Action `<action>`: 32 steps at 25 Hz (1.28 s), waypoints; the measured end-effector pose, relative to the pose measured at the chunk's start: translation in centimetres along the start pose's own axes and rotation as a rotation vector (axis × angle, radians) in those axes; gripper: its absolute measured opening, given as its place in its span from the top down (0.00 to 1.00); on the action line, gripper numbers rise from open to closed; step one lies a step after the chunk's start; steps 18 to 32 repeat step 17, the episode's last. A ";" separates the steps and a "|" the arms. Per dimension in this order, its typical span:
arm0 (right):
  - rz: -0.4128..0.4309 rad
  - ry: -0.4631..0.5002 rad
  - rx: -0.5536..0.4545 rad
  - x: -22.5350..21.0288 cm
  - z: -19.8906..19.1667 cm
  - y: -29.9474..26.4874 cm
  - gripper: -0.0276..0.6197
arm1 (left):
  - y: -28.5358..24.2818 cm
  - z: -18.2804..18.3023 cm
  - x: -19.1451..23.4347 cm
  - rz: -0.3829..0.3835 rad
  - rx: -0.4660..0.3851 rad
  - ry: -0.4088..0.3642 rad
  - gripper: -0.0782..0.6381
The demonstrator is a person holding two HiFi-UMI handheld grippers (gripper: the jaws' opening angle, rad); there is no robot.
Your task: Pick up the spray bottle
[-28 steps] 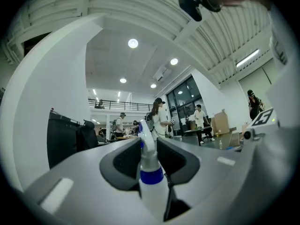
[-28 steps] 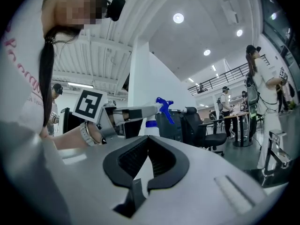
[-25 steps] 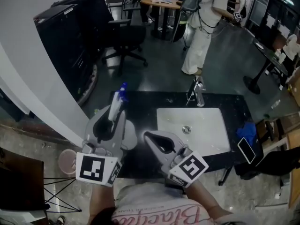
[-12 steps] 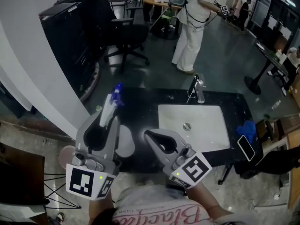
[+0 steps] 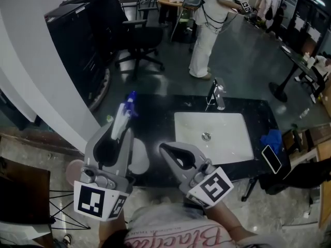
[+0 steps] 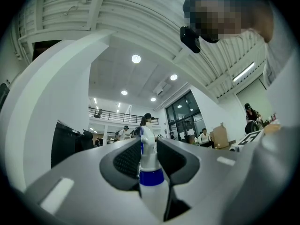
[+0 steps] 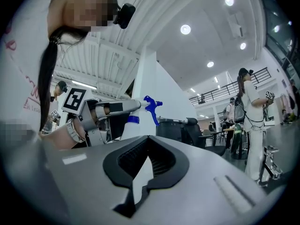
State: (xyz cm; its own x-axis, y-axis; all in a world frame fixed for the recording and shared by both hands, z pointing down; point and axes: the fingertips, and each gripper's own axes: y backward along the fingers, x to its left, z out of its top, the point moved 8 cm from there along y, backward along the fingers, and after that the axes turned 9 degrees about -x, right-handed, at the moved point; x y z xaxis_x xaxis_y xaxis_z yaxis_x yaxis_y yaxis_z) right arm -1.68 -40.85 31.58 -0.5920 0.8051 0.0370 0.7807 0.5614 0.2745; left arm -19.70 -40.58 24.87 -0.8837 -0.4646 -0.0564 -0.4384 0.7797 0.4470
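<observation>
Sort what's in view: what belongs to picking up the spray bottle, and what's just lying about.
Job in hand: spray bottle; left gripper, its jaws shut on the bottle.

Lying about: sink; tap; blue cloth; phone; office chair. The right gripper holds nothing.

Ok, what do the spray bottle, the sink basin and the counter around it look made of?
Spray bottle: likely plastic, milky white body with glossy blue collar and trigger. Sink basin: probably glazed ceramic, smooth bright white, though resin is possible. Counter: dark and faintly shiny, stone or laminate; cannot tell which.
</observation>
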 end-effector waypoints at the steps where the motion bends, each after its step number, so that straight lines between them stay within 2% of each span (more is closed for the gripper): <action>1: -0.004 0.001 0.004 0.0 -0.1 0.1 0.96 | 0.0 0.0 0.0 -0.002 -0.001 0.001 0.75; 32: 0.009 0.011 0.008 0.4 0.2 -0.2 0.96 | -0.2 -0.3 0.4 -0.003 -0.003 0.017 0.75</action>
